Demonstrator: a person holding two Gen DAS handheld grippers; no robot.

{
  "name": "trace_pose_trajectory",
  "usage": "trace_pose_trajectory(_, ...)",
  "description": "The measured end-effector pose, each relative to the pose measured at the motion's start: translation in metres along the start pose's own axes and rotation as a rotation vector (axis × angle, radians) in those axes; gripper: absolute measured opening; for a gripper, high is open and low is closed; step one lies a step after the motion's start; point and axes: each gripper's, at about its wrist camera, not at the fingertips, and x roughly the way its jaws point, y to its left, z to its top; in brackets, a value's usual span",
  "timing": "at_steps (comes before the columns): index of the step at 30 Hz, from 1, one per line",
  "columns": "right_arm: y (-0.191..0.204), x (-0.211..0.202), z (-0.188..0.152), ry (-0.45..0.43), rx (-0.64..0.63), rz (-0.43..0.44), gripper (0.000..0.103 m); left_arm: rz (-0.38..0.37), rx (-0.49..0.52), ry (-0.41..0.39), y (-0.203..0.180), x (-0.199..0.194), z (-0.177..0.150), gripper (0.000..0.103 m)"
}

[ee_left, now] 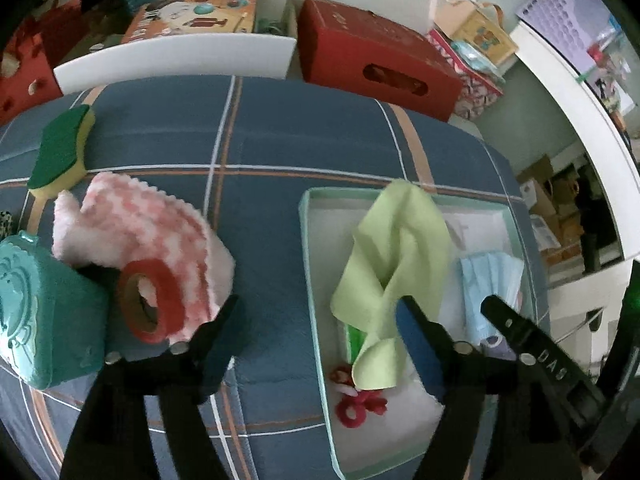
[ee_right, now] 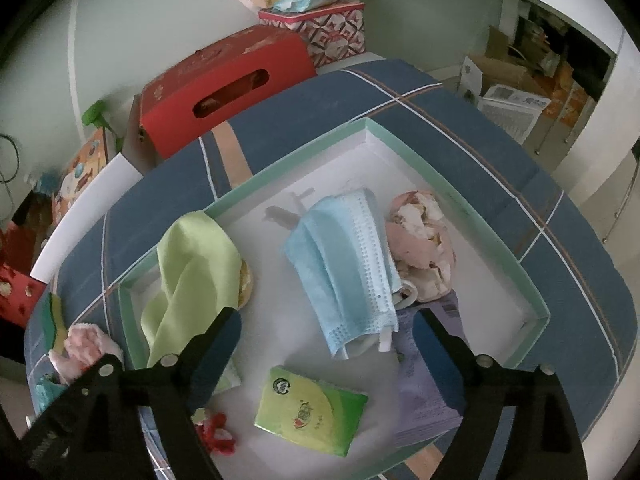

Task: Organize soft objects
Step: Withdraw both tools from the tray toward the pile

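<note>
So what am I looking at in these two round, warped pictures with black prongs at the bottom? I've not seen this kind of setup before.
There is no robot here. A person holds a two-finger gripper in each hand, and a wide-angle camera on each one looks forward along its fingers. One picture is from the left gripper, the other from the right gripper.

Both hang over a blue checked cloth. On it stands a shallow green-rimmed box holding a light green cloth, a blue face mask, a crumpled pink item, a green tissue pack, a purple packet and a small red fuzzy thing.

Outside the box lie a pink and white towel, a roll of red tape, a green and yellow sponge and a teal container.

Both grippers are open and hold nothing.
</note>
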Motion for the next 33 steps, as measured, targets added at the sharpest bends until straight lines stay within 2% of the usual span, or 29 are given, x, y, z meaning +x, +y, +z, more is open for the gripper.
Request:
trace_pose_trajectory(4,0.01,-0.002,-0.001,-0.012,-0.024,0.002,0.09,0.019,-0.017,-0.029,0.008,-0.009,0.004,0.084)
trace_pose_trajectory(8,0.027,-0.009,-0.004,-0.036,-0.068,0.041,0.09,0.038,-0.055,-0.059,0.024,-0.024,0.007,0.085)
trace_pose_trajectory(15,0.061,-0.018,-0.012,-0.063,-0.148,0.09,0.09,0.098,-0.145,-0.165,0.067,-0.066,0.013,0.086)
trace_pose_trajectory(25,0.115,-0.024,-0.032,-0.065,-0.281,0.171,0.09,0.29,-0.285,-0.28,0.147,-0.12,0.008,0.086)
trace_pose_trajectory(33,0.158,-0.025,-0.056,-0.051,-0.372,0.244,0.09,0.364,-0.425,-0.29,0.204,-0.137,-0.01,0.086)
